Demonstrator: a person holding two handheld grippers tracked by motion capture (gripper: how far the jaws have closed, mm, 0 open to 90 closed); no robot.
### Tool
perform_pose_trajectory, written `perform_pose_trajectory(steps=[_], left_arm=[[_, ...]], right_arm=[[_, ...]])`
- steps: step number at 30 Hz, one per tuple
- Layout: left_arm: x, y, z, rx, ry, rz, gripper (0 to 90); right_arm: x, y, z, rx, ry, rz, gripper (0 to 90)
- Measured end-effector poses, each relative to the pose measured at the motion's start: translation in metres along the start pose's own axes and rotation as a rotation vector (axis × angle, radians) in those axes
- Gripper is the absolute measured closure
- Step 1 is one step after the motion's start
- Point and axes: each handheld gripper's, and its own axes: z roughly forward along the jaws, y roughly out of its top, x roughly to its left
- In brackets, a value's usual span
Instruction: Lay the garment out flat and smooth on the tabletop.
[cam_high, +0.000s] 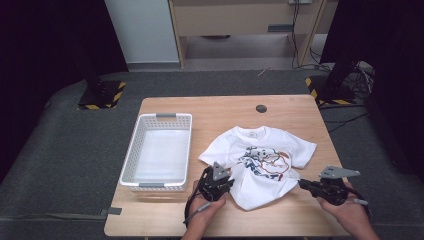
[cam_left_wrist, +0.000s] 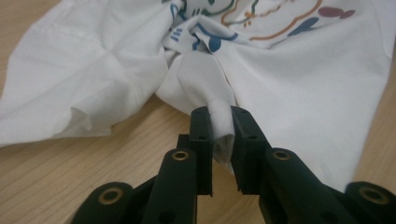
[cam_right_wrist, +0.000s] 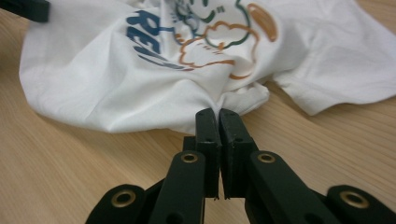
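On the wooden table (cam_high: 165, 215), a white printed cotton T-shirt (cam_high: 260, 160) is pinched at two edges. Bunched cloth is clamped by the left gripper (cam_left_wrist: 219, 126) — and by the right gripper (cam_right_wrist: 219, 119), jaws pressed together.

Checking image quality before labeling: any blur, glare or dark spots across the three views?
High view: soft and low in detail, room edges very dark, table evenly lit, no glare. Left gripper view: T-shirt print fairly sharp, near jaws of the left gripper slightly soft. Right gripper view: right gripper crisp, far cloth slightly blurred.
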Motion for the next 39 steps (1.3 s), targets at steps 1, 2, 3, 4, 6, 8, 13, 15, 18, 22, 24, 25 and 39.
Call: perform_pose_trajectory(steps=[1, 2, 3, 4, 6, 8, 13, 15, 18, 22, 24, 25, 39], left_arm=[[-0.001, 0.002, -0.004, -0.004, -0.005, -0.001, 79.6], [-0.002, 0.004, -0.007, -0.006, -0.010, 0.000, 79.6], [-0.004, 0.006, -0.009, -0.003, -0.015, 0.005, 79.6], [-0.006, 0.005, -0.008, 0.010, -0.025, 0.010, 79.6], [-0.010, 0.001, -0.003, 0.037, -0.029, 0.026, 79.5], [-0.012, -0.006, 0.005, 0.061, -0.041, 0.022, 79.5], [-0.017, -0.014, 0.018, 0.108, -0.054, 0.047, 79.4], [-0.018, -0.015, 0.018, 0.109, -0.047, 0.056, 79.4], [-0.015, -0.017, 0.018, 0.108, -0.044, 0.053, 79.3], [-0.013, -0.019, 0.020, 0.115, -0.045, 0.045, 79.3], [-0.013, -0.019, 0.021, 0.118, -0.043, 0.046, 79.2], [-0.013, -0.019, 0.021, 0.119, -0.043, 0.047, 79.1], [-0.013, -0.023, 0.025, 0.134, -0.047, 0.050, 78.1]], right_arm=[[-0.003, -0.001, -0.006, -0.002, -0.006, 0.006, 87.5], [-0.006, -0.002, -0.012, -0.003, -0.012, 0.011, 87.4], [-0.009, -0.003, -0.015, 0.000, -0.016, 0.019, 87.4], [-0.011, -0.004, -0.016, 0.012, -0.025, 0.019, 87.4], [-0.017, -0.006, -0.011, 0.042, -0.037, 0.021, 87.3], [-0.020, -0.004, -0.002, 0.053, -0.039, 0.033, 87.2], [-0.016, 0.011, 0.028, 0.054, -0.030, 0.036, 86.5], [-0.015, 0.017, 0.034, 0.043, -0.040, 0.042, 80.3], [-0.014, 0.021, 0.032, 0.005, -0.067, 0.054, 68.9], [-0.014, 0.009, 0.015, 0.012, -0.101, 0.038, 62.9], [-0.013, -0.001, 0.006, 0.017, -0.115, 0.037, 60.6], [-0.011, -0.005, 0.002, 0.017, -0.125, 0.034, 59.5], [0.016, -0.026, 0.014, 0.048, -0.048, 0.037, 48.5]])
